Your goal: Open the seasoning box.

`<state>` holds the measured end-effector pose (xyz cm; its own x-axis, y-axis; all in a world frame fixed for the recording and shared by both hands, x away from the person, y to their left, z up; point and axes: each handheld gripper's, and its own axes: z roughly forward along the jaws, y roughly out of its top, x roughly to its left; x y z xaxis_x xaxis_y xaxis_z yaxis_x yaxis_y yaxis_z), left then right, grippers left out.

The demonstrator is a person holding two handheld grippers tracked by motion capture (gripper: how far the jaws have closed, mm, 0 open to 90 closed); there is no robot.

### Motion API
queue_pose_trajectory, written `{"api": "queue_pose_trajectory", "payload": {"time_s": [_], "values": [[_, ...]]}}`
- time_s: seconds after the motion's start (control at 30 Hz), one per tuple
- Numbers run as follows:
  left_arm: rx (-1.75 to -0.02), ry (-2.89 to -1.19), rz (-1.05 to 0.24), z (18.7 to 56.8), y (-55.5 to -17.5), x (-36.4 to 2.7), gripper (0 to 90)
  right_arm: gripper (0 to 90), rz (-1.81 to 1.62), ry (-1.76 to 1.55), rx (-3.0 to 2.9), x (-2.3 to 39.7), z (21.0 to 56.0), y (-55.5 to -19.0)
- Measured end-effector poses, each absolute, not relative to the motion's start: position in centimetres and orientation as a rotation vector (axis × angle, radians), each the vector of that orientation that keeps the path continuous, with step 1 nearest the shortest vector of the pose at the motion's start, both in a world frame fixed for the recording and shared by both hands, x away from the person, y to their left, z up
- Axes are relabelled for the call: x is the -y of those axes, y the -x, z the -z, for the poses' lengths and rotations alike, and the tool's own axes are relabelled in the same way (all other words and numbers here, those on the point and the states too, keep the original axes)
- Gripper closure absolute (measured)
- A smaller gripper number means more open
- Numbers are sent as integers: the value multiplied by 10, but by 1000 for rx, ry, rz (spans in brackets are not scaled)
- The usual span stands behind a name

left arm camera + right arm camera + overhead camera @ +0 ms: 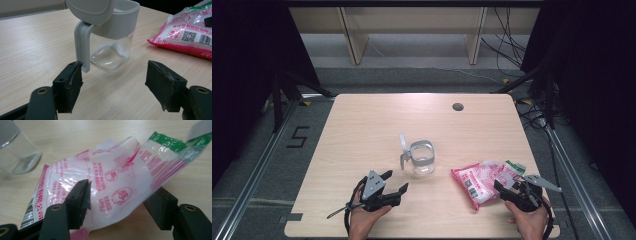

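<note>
A clear glass jar (pixel 423 161) with a grey collar and handle stands at the table's middle, its grey lid (pixel 402 142) flipped up. In the left gripper view the jar (pixel 112 47) is just ahead, with a little white residue at its bottom. My left gripper (pixel 396 180) (pixel 113 85) rests open before it, touching nothing. A pink, white and green plastic bag (pixel 484 179) (pixel 117 177) lies at the front right. My right gripper (pixel 507 188) (pixel 120 205) is open with the bag's thin film between its jaws, one jaw in front and one behind.
A round cable hole (pixel 457 106) sits near the table's far edge. The bag (pixel 187 32) lies to the right of the jar in the left gripper view. Wooden shelf legs (pixel 353 40) and floor cables (pixel 512 45) lie beyond the table.
</note>
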<state>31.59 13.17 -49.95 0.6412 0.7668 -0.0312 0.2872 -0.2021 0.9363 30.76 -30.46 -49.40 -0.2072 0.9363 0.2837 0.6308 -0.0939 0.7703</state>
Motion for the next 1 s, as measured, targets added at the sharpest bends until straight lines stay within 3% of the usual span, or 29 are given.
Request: {"api": "queue_pose_trajectory", "payload": {"time_s": [0.67, 1.0], "values": [[-834, -1782, -562, 498, -317, -133, 287, 476, -1167, -1705, -1865, 298, 499, -325], [-854, -1773, -561, 496, -317, -134, 286, 745, -1109, -1566, -1940, 301, 498, -331]]}}
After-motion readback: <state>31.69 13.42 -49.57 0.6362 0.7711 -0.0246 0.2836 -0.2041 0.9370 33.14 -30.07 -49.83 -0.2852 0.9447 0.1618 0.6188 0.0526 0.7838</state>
